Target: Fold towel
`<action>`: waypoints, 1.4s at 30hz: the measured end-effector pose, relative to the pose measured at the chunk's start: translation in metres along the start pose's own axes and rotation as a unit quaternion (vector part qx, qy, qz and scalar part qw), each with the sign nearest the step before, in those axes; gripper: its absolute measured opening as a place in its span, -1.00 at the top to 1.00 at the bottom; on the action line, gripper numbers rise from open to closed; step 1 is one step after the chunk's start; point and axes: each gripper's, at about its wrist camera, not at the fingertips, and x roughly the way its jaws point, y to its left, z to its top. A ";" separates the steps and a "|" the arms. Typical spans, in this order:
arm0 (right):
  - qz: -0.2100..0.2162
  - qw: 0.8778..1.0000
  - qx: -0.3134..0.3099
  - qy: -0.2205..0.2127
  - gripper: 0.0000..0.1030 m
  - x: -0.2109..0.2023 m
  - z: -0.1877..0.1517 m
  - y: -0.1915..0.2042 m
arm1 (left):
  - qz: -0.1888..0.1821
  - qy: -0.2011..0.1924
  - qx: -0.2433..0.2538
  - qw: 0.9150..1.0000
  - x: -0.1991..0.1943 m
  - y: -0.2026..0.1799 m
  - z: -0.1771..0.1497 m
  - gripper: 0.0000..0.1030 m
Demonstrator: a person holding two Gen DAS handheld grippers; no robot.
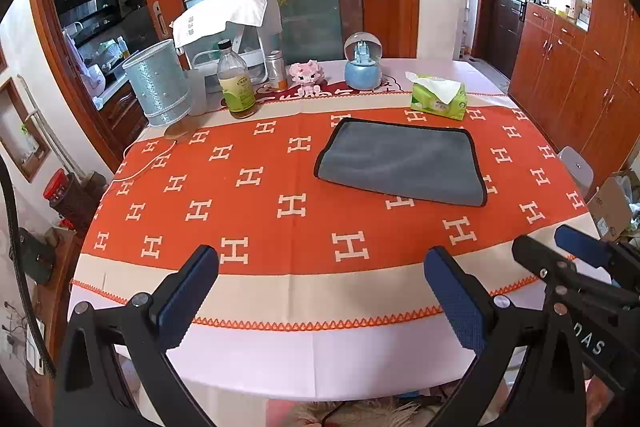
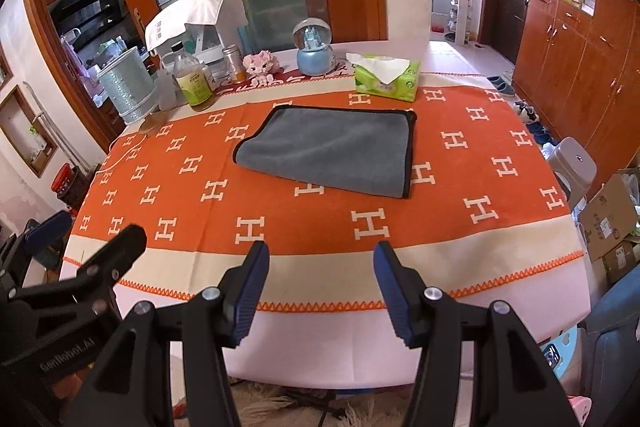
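A grey towel (image 1: pixel 400 163) with black trim lies folded flat on the orange patterned tablecloth (image 1: pixel 260 219); it also shows in the right wrist view (image 2: pixel 328 151). My left gripper (image 1: pixel 320 267) is open and empty, above the table's near edge, well short of the towel. My right gripper (image 2: pixel 320 263) is open and empty too, near the same edge. The right gripper shows at the right of the left wrist view (image 1: pixel 560 251), and the left gripper shows at the left of the right wrist view (image 2: pixel 84 235).
At the table's far side stand a green tissue box (image 1: pixel 440 97), a snow globe (image 1: pixel 363 65), a pink toy (image 1: pixel 306 75), a bottle (image 1: pixel 236 83) and a silver bin (image 1: pixel 158 87). Wooden cabinets (image 1: pixel 568 67) stand at the right. Boxes (image 2: pixel 608 223) lie on the floor.
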 end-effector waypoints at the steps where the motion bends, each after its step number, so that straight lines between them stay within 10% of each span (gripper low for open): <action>1: -0.001 1.000 0.001 -0.001 -0.06 -0.001 0.000 -0.001 | 0.001 0.000 -0.002 1.000 -0.001 0.001 0.000 -0.98; 42: -0.012 1.000 -0.019 -0.010 -0.06 -0.004 0.006 0.013 | -0.007 0.014 -0.021 1.000 0.004 0.007 0.000 -0.98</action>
